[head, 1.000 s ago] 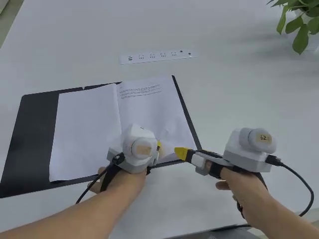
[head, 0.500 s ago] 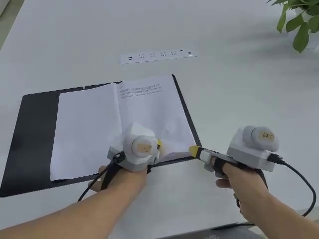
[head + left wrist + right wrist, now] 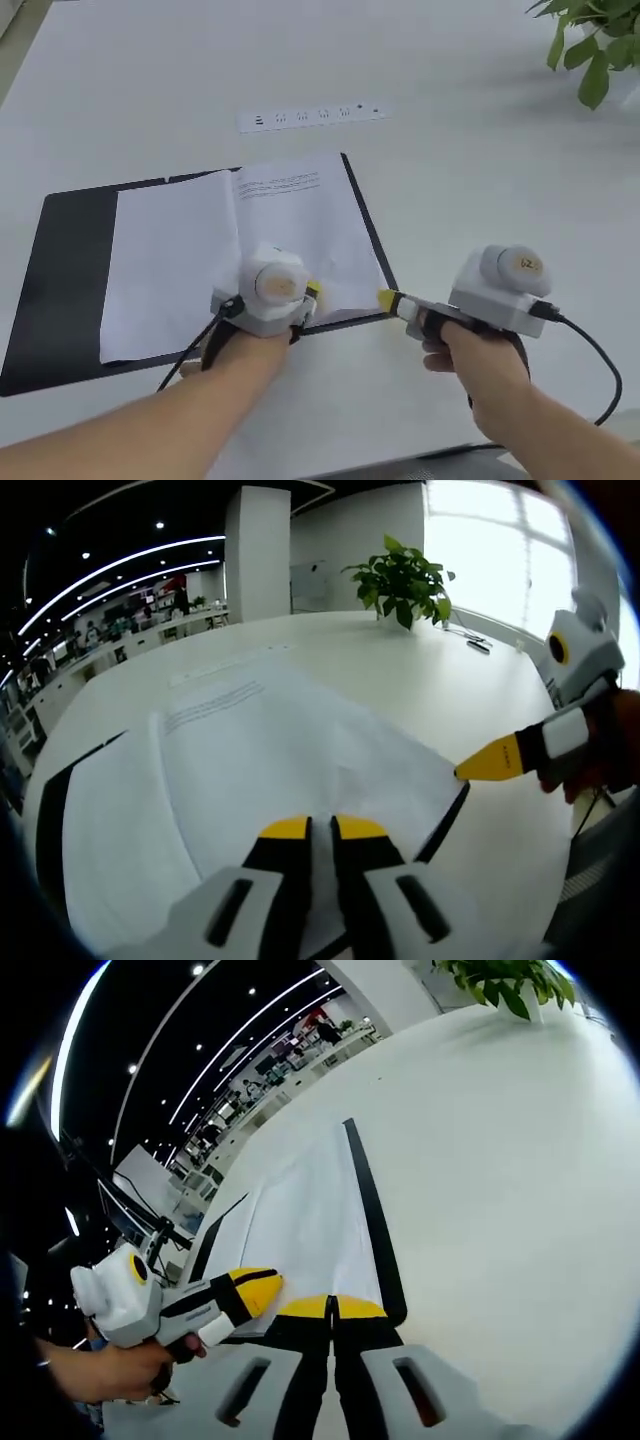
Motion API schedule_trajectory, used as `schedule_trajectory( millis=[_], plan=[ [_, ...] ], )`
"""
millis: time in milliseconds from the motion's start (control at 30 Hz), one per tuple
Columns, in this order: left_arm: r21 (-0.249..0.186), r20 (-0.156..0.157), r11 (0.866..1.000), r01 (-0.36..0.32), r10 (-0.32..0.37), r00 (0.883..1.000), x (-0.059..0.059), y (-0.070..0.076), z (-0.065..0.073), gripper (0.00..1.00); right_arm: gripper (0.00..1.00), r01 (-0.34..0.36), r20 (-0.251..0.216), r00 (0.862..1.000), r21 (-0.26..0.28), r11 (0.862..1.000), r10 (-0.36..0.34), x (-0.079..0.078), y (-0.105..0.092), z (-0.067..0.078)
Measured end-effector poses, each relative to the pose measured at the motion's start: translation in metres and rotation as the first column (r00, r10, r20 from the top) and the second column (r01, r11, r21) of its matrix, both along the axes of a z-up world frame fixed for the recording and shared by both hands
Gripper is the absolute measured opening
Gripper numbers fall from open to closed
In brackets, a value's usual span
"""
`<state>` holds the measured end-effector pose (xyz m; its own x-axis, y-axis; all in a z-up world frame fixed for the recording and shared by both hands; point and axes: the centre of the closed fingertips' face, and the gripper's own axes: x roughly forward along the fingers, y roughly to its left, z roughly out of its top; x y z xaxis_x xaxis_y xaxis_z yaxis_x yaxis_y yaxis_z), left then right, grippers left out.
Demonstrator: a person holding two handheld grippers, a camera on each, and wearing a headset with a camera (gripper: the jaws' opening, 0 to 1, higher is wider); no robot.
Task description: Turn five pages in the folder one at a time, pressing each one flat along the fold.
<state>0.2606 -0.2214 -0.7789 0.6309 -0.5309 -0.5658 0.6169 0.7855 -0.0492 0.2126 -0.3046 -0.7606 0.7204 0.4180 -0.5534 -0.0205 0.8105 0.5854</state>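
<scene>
The black folder (image 3: 70,270) lies open on the white table, with a blank left page (image 3: 170,260) and a right page (image 3: 300,225) that has a few printed lines at its top. My left gripper (image 3: 313,291) is shut and rests low over the right page (image 3: 280,750) near its front edge, jaws together (image 3: 310,827). My right gripper (image 3: 386,299) is shut too, its yellow tip at the page's front right corner by the folder's black edge (image 3: 370,1210). Whether it pinches paper I cannot tell. The two tips sit close together.
A white power strip (image 3: 310,116) lies beyond the folder. A potted plant (image 3: 590,45) stands at the far right. Cables trail from both grippers toward the table's near edge. Bare table lies to the right of the folder.
My right gripper has drawn back to the right, from over the page's front corner to just at its edge. The left gripper has hardly moved.
</scene>
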Motion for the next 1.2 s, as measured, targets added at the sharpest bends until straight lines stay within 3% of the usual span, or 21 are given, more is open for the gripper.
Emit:
schedule_trajectory(
  millis=[133,167,200,400,567,733,867,1200],
  plan=[
    [0.016,-0.006,1.0,0.002,-0.002,1.0,-0.006,0.013,0.005,0.12,0.0,-0.016,0.025,1.0,0.003,1.0,0.016,-0.001,0.007,0.014],
    [0.012,-0.007,1.0,0.003,-0.003,1.0,-0.008,0.017,0.007,0.13,0.0,-0.019,0.031,0.999,0.011,1.0,0.018,0.0,0.008,0.017],
    [-0.019,0.005,1.0,-0.005,0.005,1.0,-0.008,0.02,0.014,0.14,0.0,-0.022,0.041,0.999,0.013,1.0,0.022,-0.001,0.011,0.022],
    [-0.043,0.018,0.998,-0.052,0.053,0.998,-0.013,0.054,0.033,0.19,0.0,-0.064,0.113,0.992,0.04,0.997,0.059,-0.004,0.034,0.056],
    [-0.067,0.042,0.994,-0.084,0.087,0.995,-0.021,0.084,0.051,0.21,0.0,-0.102,0.167,0.982,0.074,0.992,0.089,-0.006,0.059,0.085],
    [-0.09,0.059,0.988,-0.126,0.132,0.99,-0.03,0.117,0.065,0.21,0.0,-0.158,0.212,0.968,0.111,0.981,0.132,-0.012,0.099,0.112],
    [-0.095,0.075,0.983,-0.16,0.167,0.983,-0.037,0.145,0.074,0.2,0.0,-0.205,0.227,0.958,0.126,0.97,0.173,-0.015,0.132,0.123],
    [-0.104,0.098,0.966,-0.236,0.246,0.964,-0.054,0.208,0.087,0.21,0.0,-0.308,0.234,0.934,0.143,0.94,0.27,-0.012,0.202,0.126]
  ],
)
